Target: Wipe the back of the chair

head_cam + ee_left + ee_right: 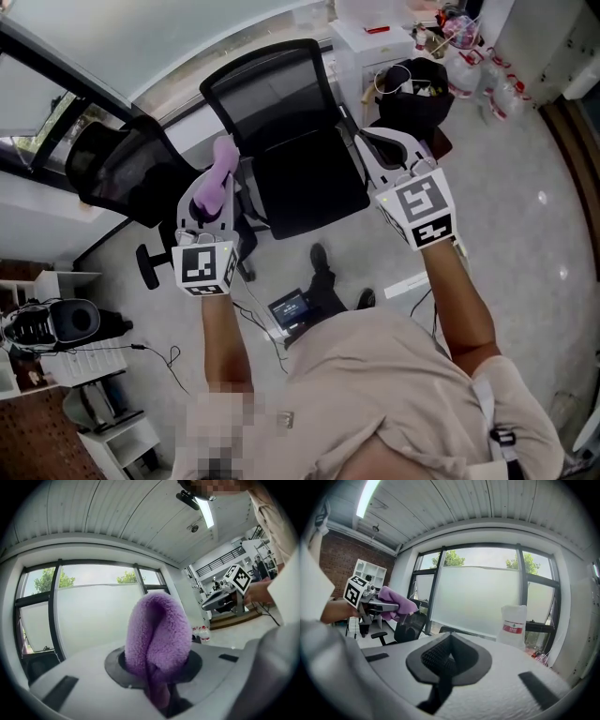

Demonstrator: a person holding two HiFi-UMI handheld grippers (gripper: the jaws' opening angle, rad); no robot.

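A black mesh office chair [281, 131] stands ahead of me near the window, its back [267, 89] facing me across the seat. My left gripper [217, 192] is shut on a purple fluffy cloth [219, 173], held up left of the chair; the cloth [157, 639] bulges out from between the jaws. My right gripper [386, 145] hovers at the chair's right side, shut with nothing between its ribbed pads [440, 657]. In the right gripper view the left gripper with the cloth [396, 604] shows at the left.
A second black chair [117, 169] stands to the left by the window. A white cabinet [370, 47], a black bag [417, 89] and several bottles [487, 80] sit at the back right. A device with cables [291, 309] lies on the floor by my feet.
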